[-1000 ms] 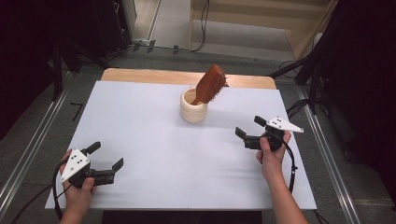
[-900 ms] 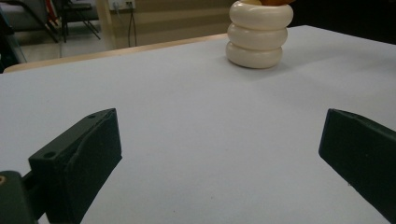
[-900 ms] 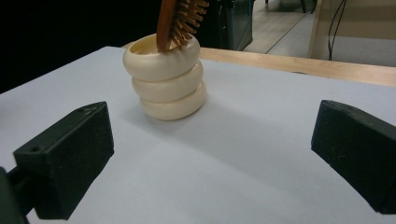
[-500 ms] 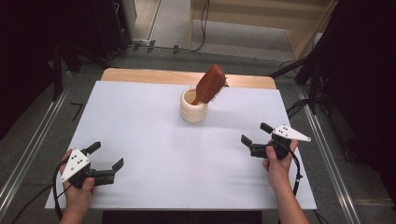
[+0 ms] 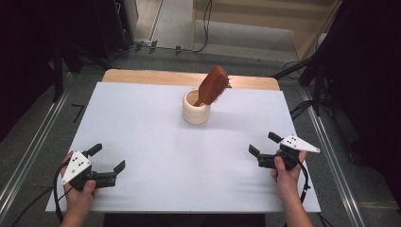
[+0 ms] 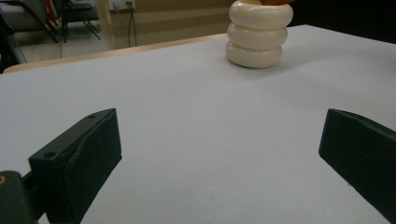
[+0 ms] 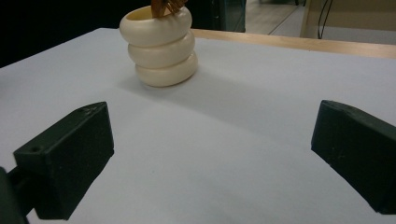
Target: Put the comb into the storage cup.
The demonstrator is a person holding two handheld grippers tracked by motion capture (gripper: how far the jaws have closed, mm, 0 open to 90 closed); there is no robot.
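Note:
A cream ribbed cup (image 5: 196,107) stands at the far middle of the white table (image 5: 142,123), and a brown wooden hairbrush (image 5: 213,85) leans in it, head up and tilted right. The cup also shows in the left gripper view (image 6: 259,33) and the right gripper view (image 7: 160,45). My left gripper (image 5: 108,158) rests open near the front left corner, nothing between its jaws. My right gripper (image 5: 264,144) is open near the front right, also holding nothing. Both sit far from the cup.
A wooden strip (image 5: 142,77) borders the table's far edge. Metal rails (image 5: 28,156) run along both sides of the table. Cables (image 5: 302,106) lie on the floor at the right.
My right gripper has drawn back toward the front edge and slightly right. The left gripper, cup and brush stayed still.

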